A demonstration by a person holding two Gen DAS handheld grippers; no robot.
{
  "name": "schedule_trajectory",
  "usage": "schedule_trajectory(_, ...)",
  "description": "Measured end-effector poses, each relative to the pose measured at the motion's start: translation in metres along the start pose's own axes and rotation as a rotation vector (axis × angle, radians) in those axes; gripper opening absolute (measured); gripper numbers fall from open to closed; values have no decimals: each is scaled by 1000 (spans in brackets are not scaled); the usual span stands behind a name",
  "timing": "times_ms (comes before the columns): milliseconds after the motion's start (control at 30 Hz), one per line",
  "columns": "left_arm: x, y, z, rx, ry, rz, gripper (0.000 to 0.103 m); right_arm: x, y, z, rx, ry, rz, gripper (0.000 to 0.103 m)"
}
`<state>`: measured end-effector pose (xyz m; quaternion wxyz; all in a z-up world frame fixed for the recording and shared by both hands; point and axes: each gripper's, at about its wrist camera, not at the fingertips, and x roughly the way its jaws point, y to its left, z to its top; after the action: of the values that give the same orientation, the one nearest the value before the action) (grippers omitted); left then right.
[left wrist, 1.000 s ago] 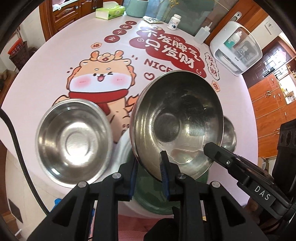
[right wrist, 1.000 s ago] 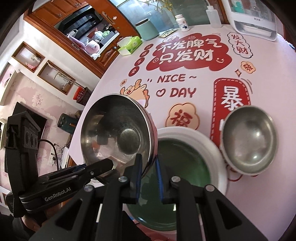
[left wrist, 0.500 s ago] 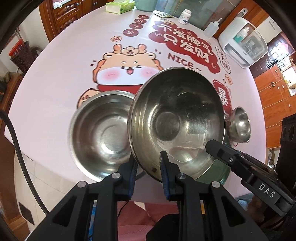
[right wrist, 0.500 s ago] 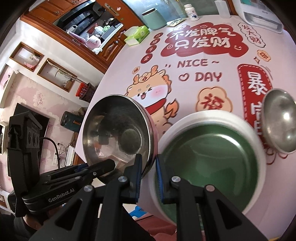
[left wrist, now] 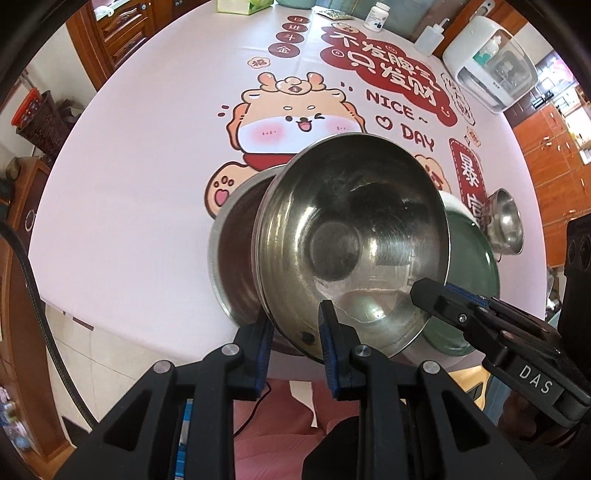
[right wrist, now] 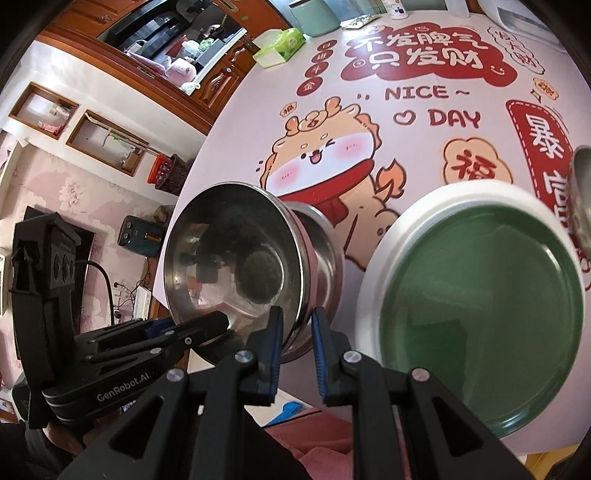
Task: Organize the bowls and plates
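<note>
You've got the steel bowl [left wrist: 351,236] pinched at its near rim by both tools: the left gripper [left wrist: 295,325] is clamped on the rim wall, the right gripper [right wrist: 295,325] clamped on the same rim further round. The bowl is tilted and hangs over a second steel bowl [left wrist: 232,251] that sits at the near edge of the table [left wrist: 147,166]; in the right wrist view the held bowl's base looks partly inside it already, though contact isn't clear.

To nest it well, level the bowl first, centre its base over the lower one, then lower both hands together. Open only once it's seated, or it will likely slide or clang, steel on steel. The stack is near the table edge, so don't push toward yourself.

Just right of the bowls lies a green plate [right wrist: 491,306] with a white rim; a small steel bowl [left wrist: 506,225] sits beyond it.

The surface is a pale pink tablecloth with a cartoon dragon [left wrist: 295,110] and red Chinese lettering. At the far side: tissue box [right wrist: 280,44], pill bottle [left wrist: 378,14], white appliance [left wrist: 487,70]. Wooden cabinets are around.
</note>
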<state>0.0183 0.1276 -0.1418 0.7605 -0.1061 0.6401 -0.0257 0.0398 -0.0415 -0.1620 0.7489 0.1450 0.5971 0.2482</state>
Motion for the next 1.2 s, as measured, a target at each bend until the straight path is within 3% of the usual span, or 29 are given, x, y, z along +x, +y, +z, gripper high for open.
schedule_trajectory(633, 25, 22, 12, 118, 103, -13, 25, 25, 7, -14, 120, -7, -54, 17)
schedule_trajectory(1200, 25, 21, 16, 155, 88, -26, 28, 24, 1, -19, 180, -23, -66, 22)
